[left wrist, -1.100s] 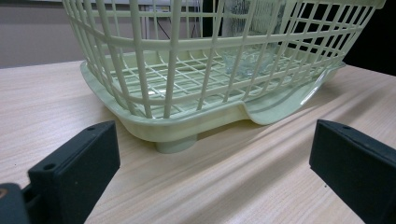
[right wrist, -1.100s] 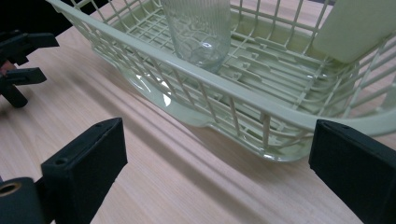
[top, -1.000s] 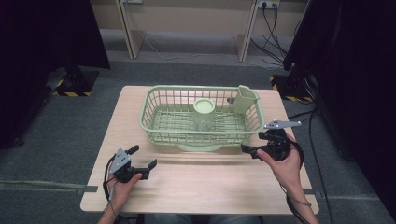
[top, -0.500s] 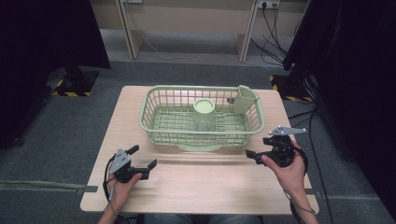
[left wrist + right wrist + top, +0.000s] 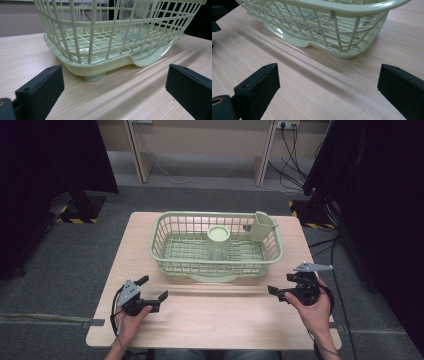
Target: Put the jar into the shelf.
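Pale green, the dish basket (image 5: pixel 170 251) sits at table centre holding an upturned glass cup (image 5: pixel 218 242), while the left gripper (image 5: pixel 152 290) at seven o'clock and right gripper (image 5: pixel 281 291) at four o'clock wait wide-jawed and empty, seemingly poised to reach.

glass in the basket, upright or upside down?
Cannot tell for sure. The glass stands vertical inside the basket, not lying down, with a pale green disc on its top end.
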Demonstrator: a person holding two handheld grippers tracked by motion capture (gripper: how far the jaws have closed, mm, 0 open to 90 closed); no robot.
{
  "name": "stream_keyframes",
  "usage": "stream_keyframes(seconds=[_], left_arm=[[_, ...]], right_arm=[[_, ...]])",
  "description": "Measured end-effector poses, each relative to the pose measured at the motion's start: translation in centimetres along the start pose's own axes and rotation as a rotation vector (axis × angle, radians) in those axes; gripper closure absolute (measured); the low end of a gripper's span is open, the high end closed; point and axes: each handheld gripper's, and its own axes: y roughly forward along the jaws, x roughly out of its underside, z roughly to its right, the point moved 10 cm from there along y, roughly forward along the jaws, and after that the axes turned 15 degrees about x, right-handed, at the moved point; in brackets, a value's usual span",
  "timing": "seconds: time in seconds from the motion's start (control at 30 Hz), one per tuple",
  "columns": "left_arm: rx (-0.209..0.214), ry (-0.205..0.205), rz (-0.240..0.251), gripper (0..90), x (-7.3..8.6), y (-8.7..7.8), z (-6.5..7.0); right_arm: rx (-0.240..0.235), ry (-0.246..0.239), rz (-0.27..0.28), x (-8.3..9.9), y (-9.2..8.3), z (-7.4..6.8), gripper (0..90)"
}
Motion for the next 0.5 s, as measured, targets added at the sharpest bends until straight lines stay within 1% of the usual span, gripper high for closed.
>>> stream_keyframes(seconds=[0.5], left_arm=[[-0.001, 0.003, -0.001, 1.6, 0.0, 0.0, 0.0]], right_arm=[[0.011, 0.039, -0.011, 2.2, 0.6, 0.9, 4.5]])
